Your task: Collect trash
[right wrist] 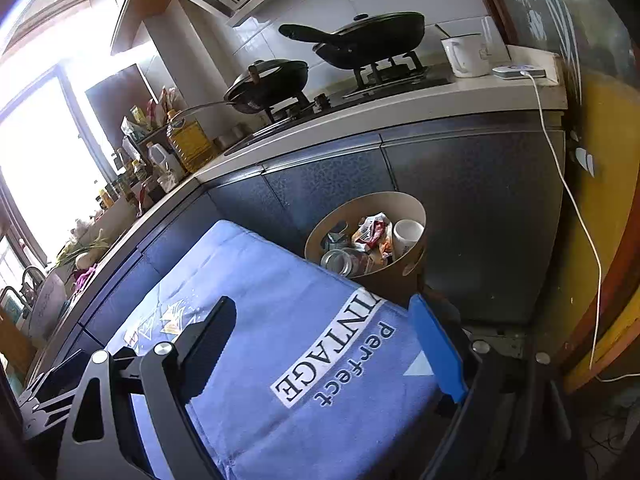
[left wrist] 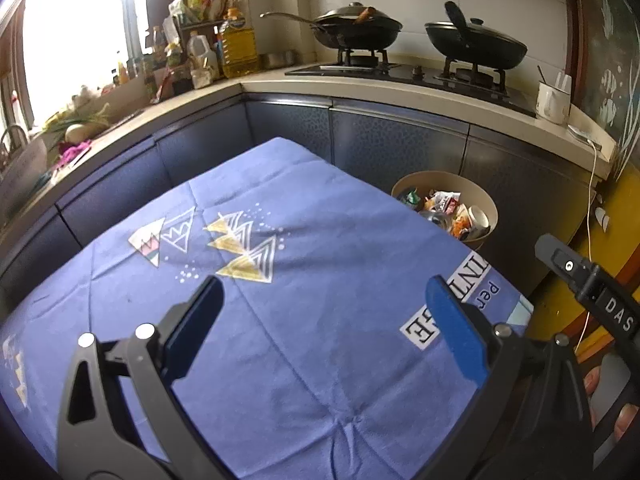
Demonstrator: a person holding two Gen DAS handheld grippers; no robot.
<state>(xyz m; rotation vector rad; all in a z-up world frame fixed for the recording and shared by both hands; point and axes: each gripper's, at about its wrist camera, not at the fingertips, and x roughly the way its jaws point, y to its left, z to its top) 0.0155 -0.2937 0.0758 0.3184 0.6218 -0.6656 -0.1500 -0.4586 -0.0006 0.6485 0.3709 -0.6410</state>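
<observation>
Both hand-held grippers, left (left wrist: 320, 308) and right (right wrist: 320, 340), hover wide open, empty, above the blue cloth (left wrist: 304, 360).

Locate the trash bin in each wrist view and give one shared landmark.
Left wrist: trash bin right of centre, beyond the blue cloth's far right edge.
Right wrist: trash bin at centre, just past the cloth's far edge.
Shared landmark: the white mug on the counter's right end.

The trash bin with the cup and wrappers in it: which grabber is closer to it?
Right. The right gripper hangs over the blue cloth corner just in front of the trash bin. The left gripper is farther back over the cloth's middle, bin off to its right.
</observation>
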